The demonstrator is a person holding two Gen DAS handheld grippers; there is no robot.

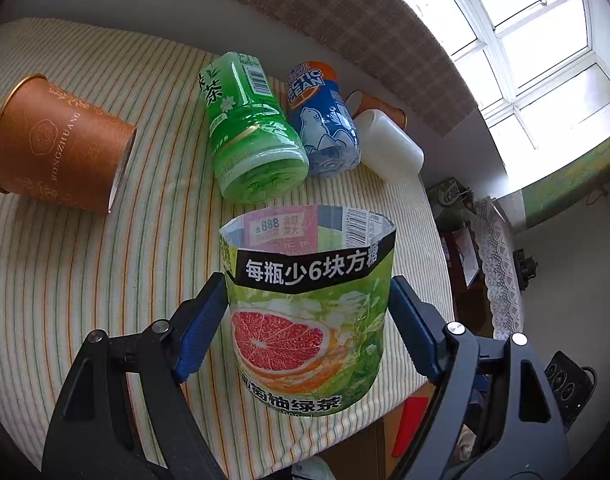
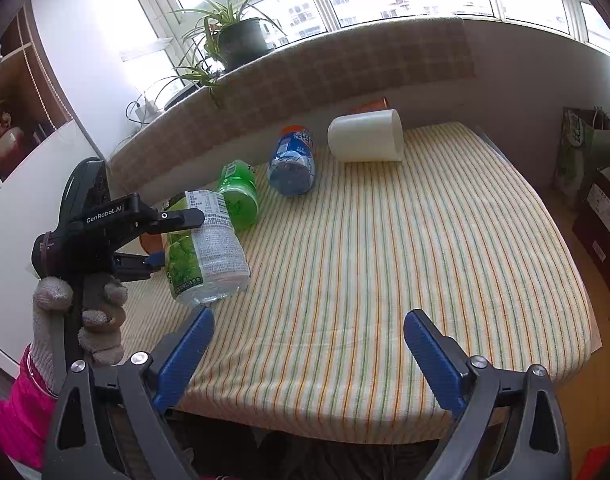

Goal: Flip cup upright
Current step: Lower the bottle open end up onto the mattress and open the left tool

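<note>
Low in the left wrist frame, held cut-bottle cup (image 1: 309,312) mouth-up between left claw (image 1: 301,320) pads, closed on its sides above striped surface (image 1: 85,280). Looked light, thin, crushable; best gripped gently mid-wall. Right claw (image 2: 309,356) gaped wide, empty.

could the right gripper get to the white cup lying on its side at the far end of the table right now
Probably yes. The right gripper is open and holds nothing, and the striped cloth between it and the white cup looks bare. The blue bottle cup lies left of that path.
</note>
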